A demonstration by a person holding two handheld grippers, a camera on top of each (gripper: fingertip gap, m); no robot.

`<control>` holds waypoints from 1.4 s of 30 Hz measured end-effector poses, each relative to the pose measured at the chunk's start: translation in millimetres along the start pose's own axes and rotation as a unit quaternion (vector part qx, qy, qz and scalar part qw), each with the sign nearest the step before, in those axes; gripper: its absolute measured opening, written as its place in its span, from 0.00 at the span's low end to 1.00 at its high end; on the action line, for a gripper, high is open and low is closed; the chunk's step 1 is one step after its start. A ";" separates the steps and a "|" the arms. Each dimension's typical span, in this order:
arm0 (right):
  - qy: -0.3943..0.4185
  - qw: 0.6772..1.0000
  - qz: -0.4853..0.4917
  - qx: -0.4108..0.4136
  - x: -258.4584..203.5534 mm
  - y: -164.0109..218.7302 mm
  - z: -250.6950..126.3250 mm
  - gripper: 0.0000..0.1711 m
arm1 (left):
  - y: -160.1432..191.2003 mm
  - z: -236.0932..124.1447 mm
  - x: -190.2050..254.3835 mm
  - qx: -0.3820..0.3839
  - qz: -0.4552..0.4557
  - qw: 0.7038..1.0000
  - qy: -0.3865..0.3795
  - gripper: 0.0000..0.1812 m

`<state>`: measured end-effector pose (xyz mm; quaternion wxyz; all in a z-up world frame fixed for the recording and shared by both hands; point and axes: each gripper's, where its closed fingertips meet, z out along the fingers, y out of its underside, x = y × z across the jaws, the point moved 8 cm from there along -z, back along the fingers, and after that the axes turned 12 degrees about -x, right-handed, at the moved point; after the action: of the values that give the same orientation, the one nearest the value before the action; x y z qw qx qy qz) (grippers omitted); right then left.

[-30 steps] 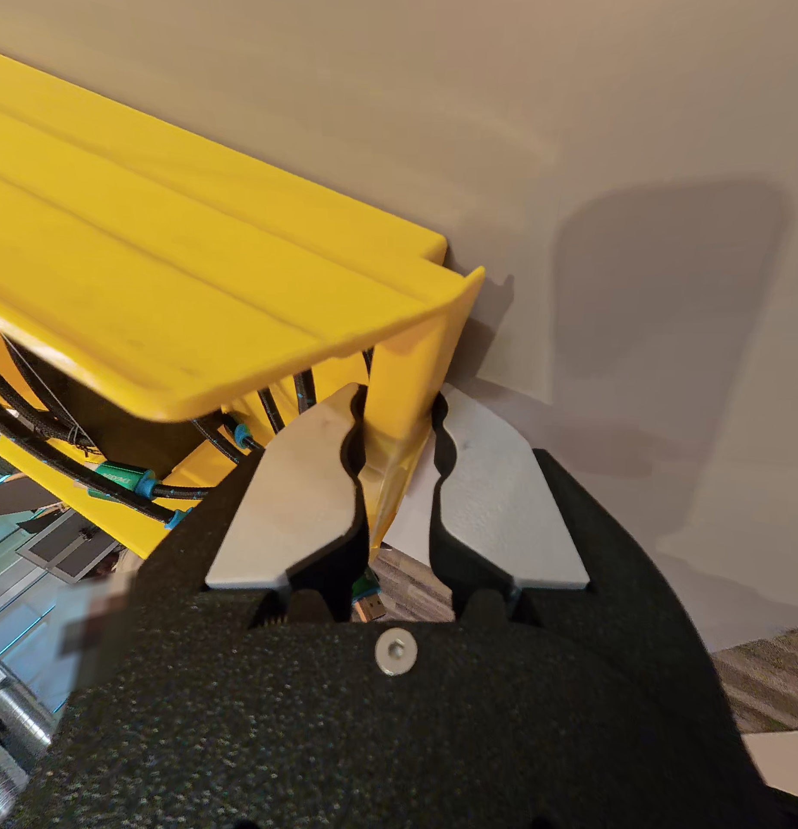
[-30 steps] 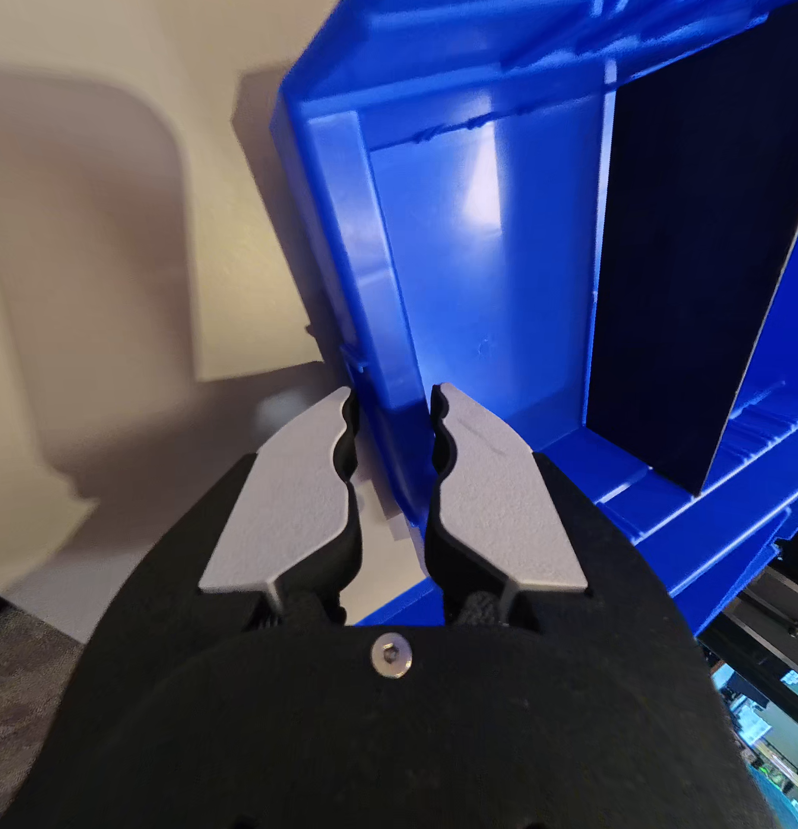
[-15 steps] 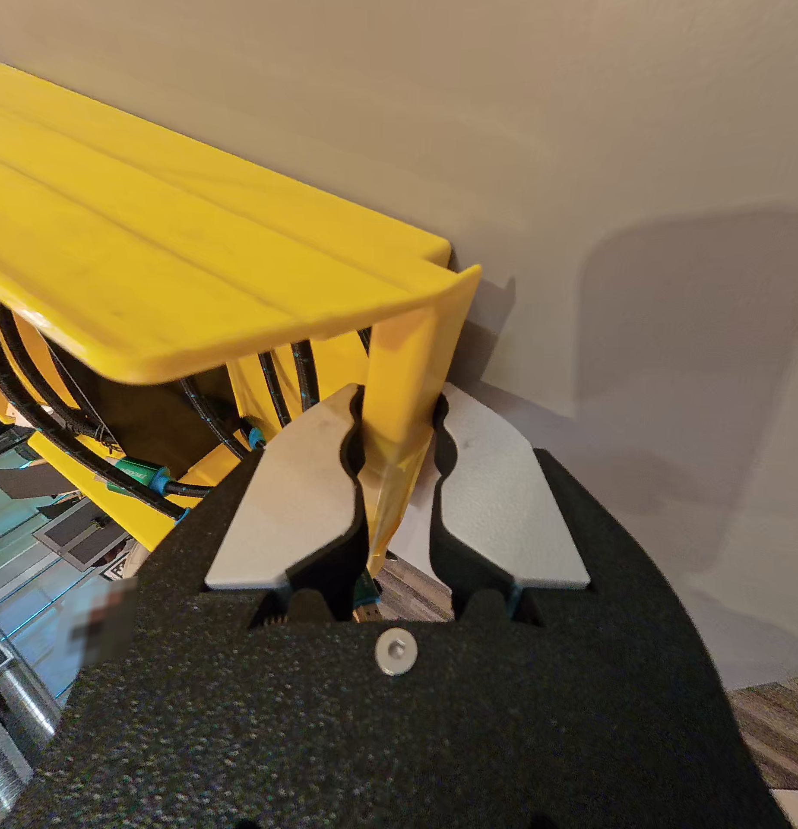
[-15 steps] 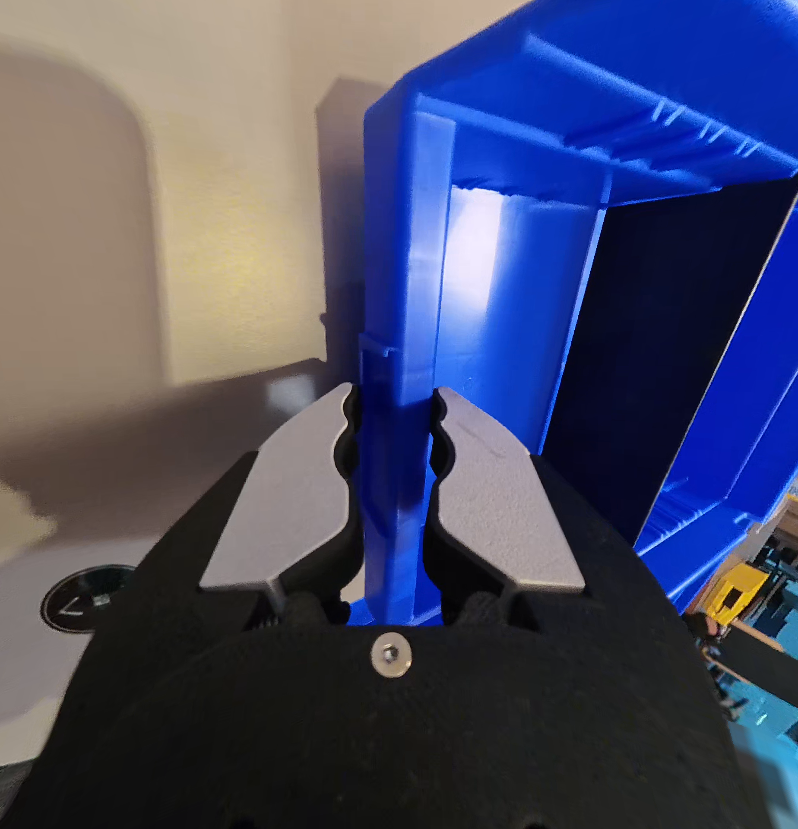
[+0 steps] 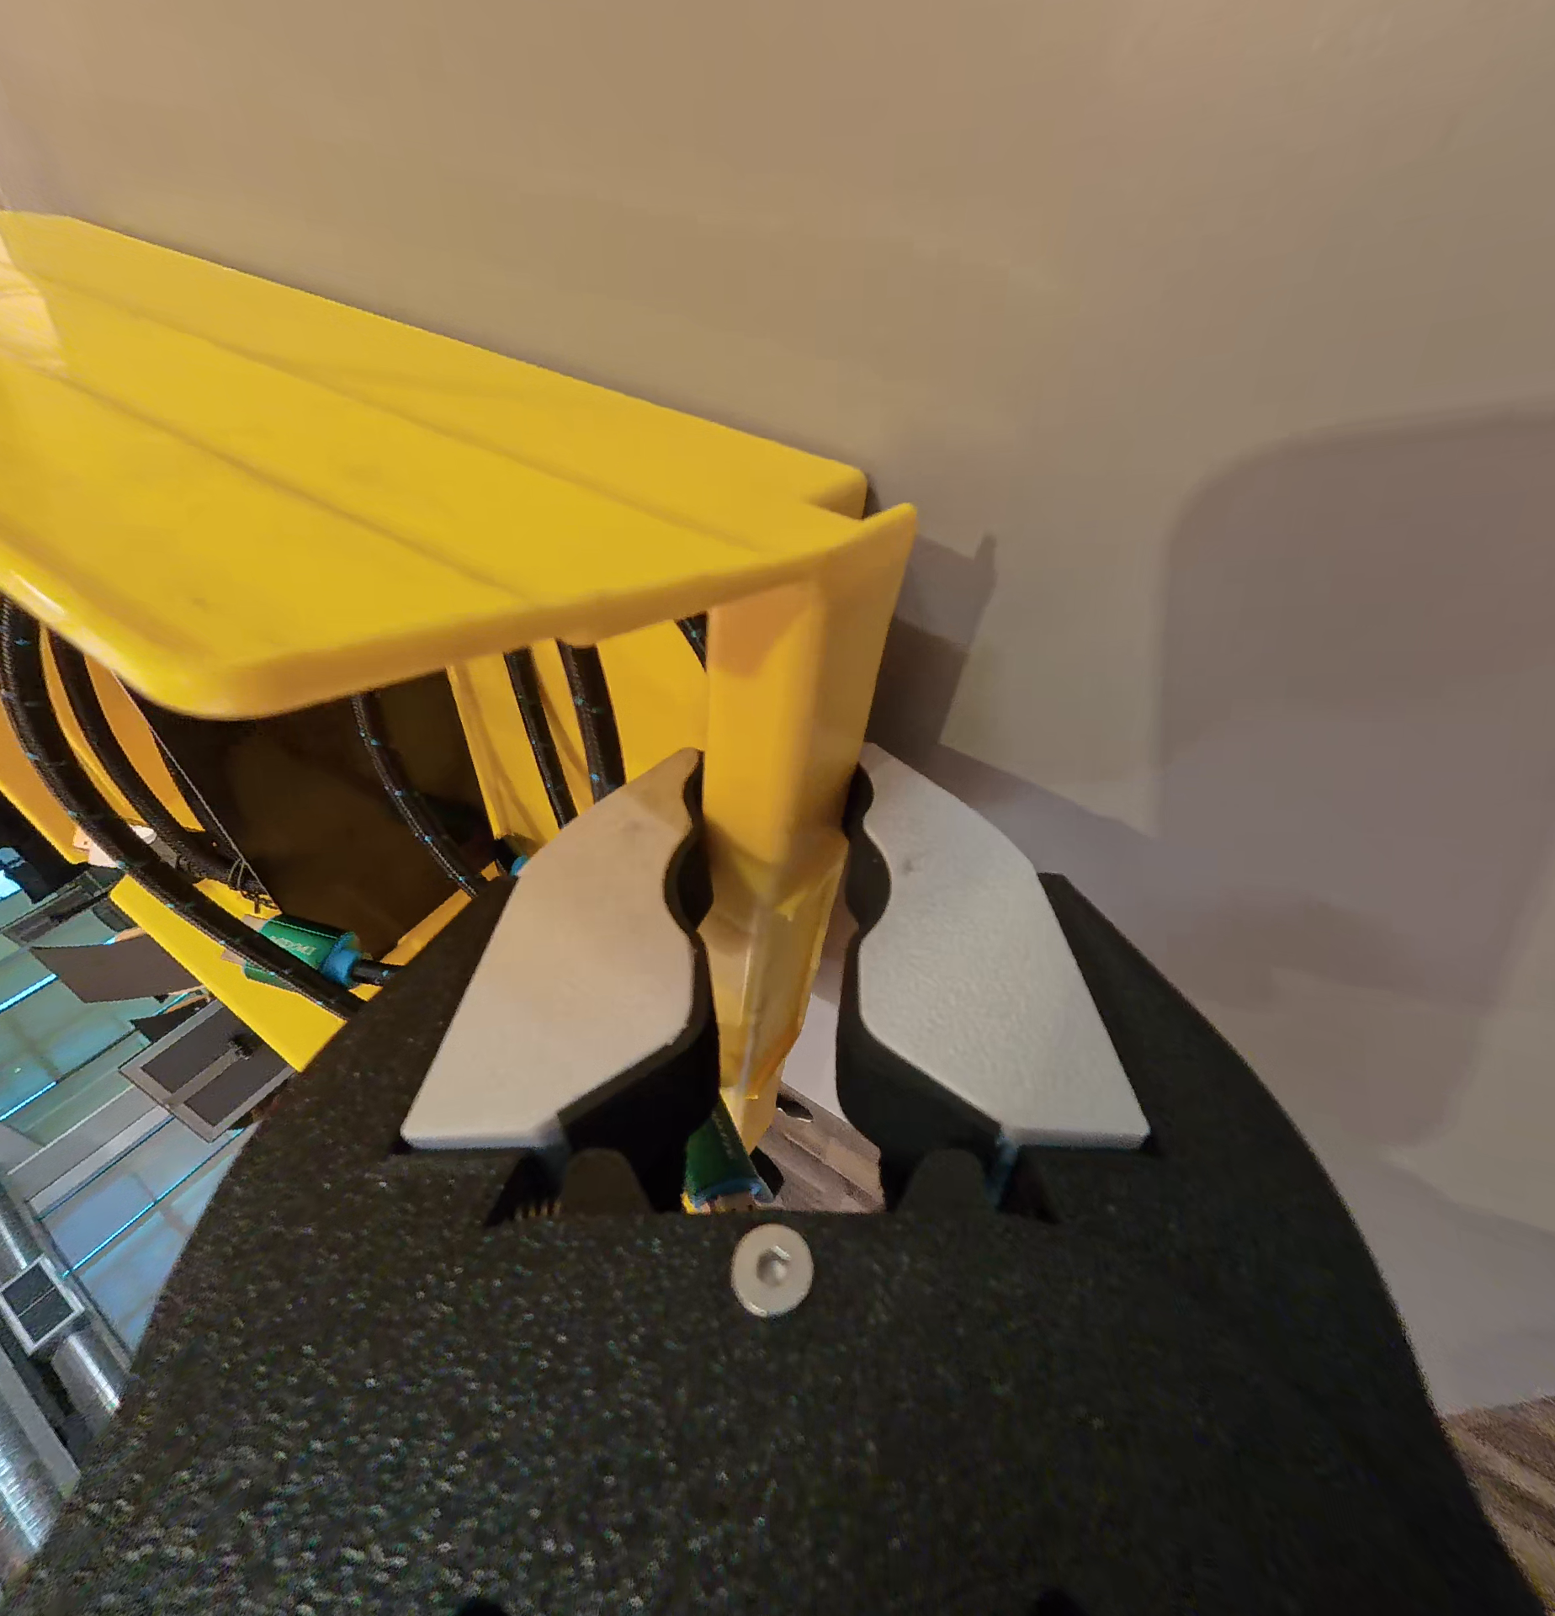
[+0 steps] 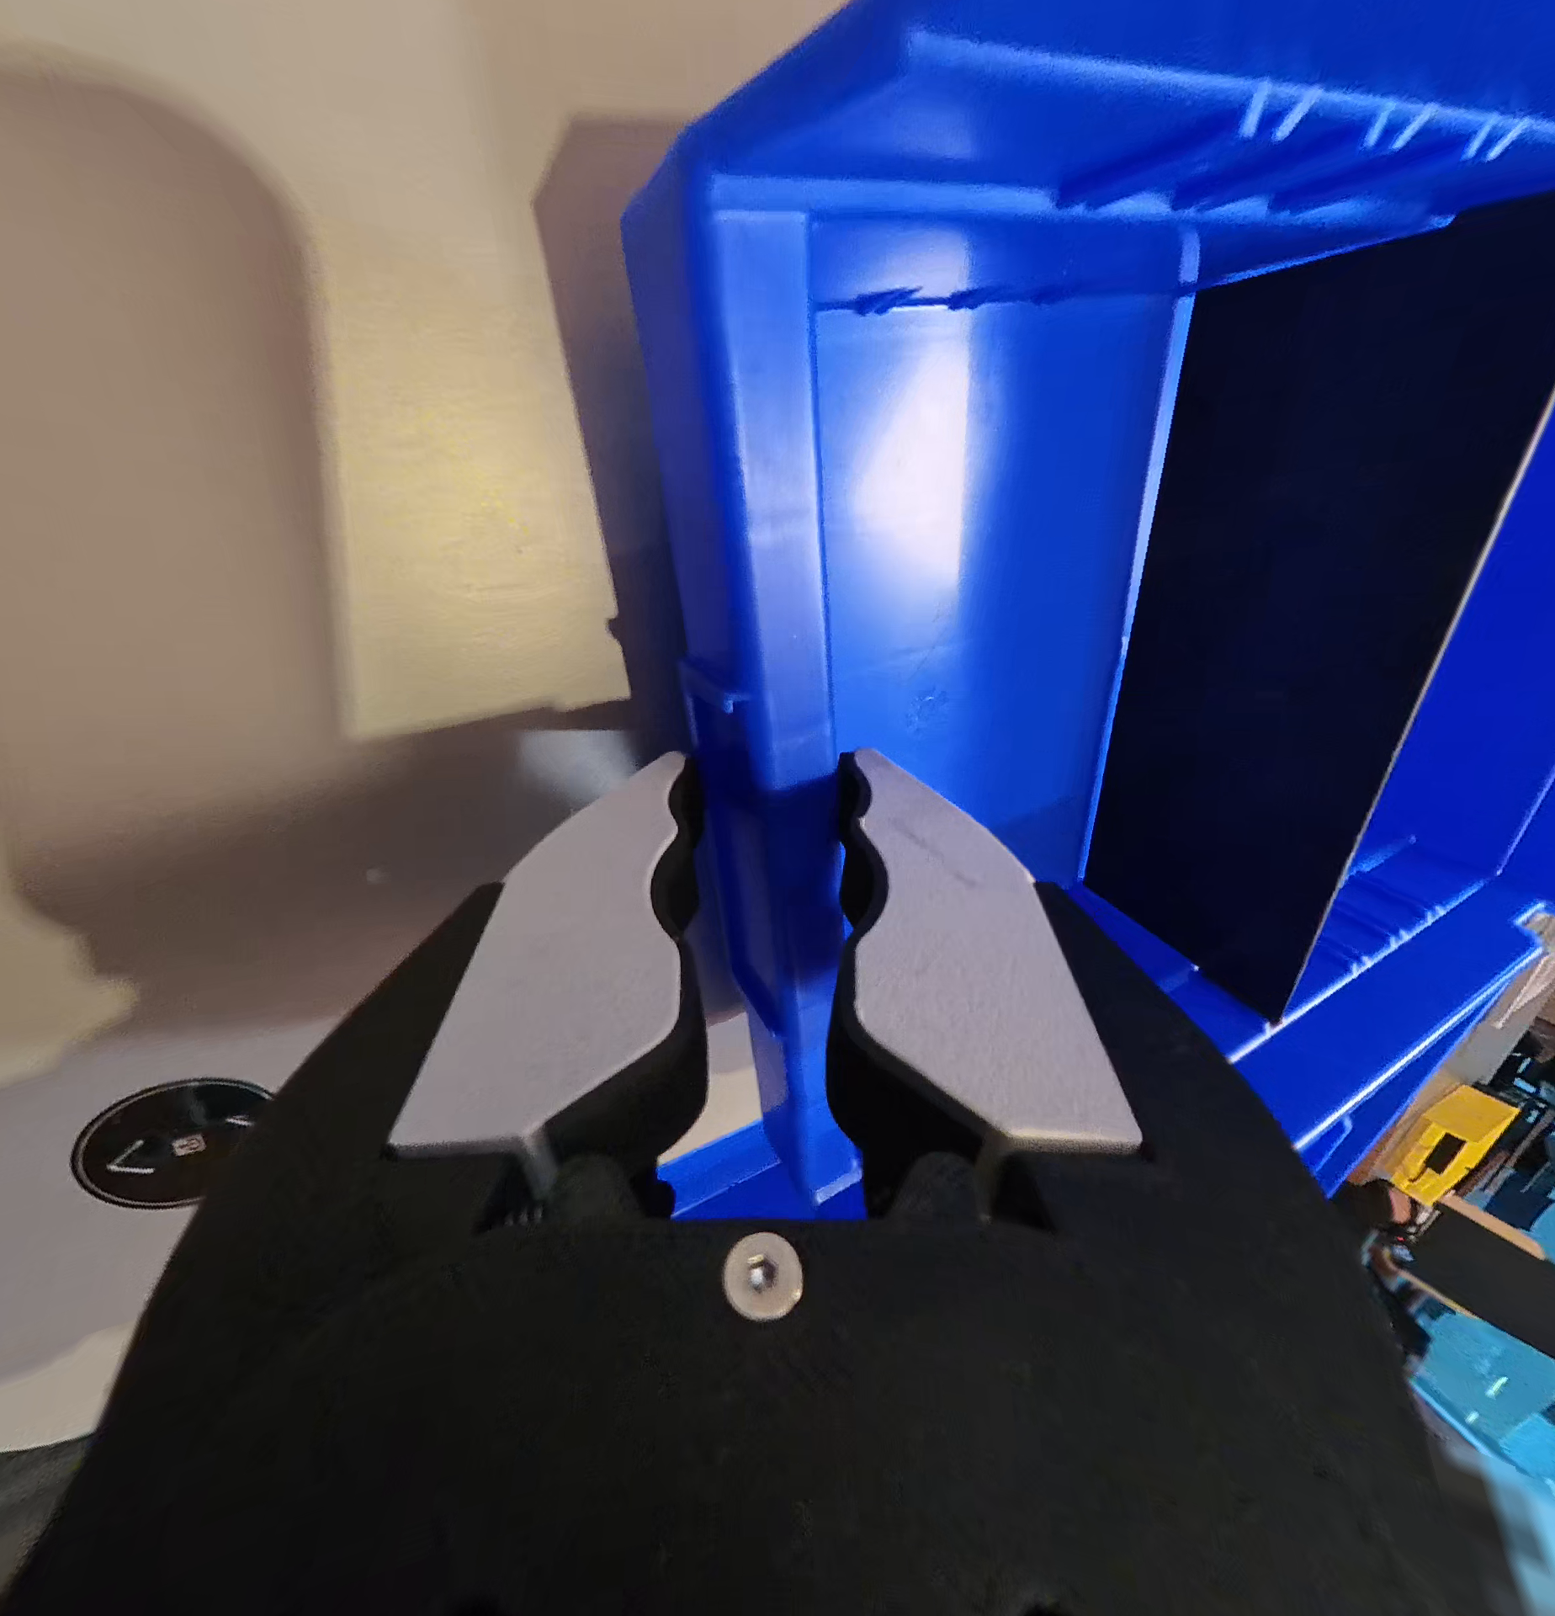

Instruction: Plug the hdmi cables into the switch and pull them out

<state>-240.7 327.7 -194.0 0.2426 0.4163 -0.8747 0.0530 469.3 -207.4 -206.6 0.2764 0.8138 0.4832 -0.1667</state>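
My left gripper [image 5: 774, 778] is shut on the corner wall of a yellow bin [image 5: 363, 542], which hangs tilted in front of a beige wall. Black braided HDMI cables [image 5: 66, 787] coil inside the bin, one with a green plug [image 5: 293, 949]. Another green plug [image 5: 713, 1163] shows low between my left fingers. My right gripper [image 6: 765, 765] is shut on the side wall of a blue bin [image 6: 975, 525], also tilted, with a black divider [image 6: 1325, 612] inside. No switch is in view.
A beige wall [image 5: 1106, 262] stands close behind both bins. A white surface with a round black disc [image 6: 166, 1141] lies low on the left in the right wrist view. Wood-pattern floor [image 5: 1526, 1487] and cluttered shelving [image 6: 1500, 1268] show below. The tips of one gripper are about 90 centimeters away from the tips of the other.
The blue bin has swung round and its side wall has come squarely between my right fingers. The yellow bin stays gripped and has shifted slightly. The black disc has come into view.
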 end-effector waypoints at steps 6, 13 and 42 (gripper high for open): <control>-0.004 1.000 0.029 -0.006 6.9 -0.9 3.9 0.18 | 0.3 0.5 0.9 0.007 -0.005 1.000 -0.014 0.15; -0.001 0.999 0.034 -0.005 10.1 0.0 6.1 0.18 | 0.4 -1.5 5.6 0.027 -0.007 0.999 -0.031 0.15; -0.016 0.983 0.092 0.156 -38.0 -114.5 -42.8 0.20 | 30.1 -49.8 -97.9 0.122 -0.262 0.955 -0.069 0.20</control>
<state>-117.7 292.9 -186.8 0.1547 0.3678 -0.8941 0.2035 449.3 -256.4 -105.8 0.1541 0.6728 0.6352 -0.3466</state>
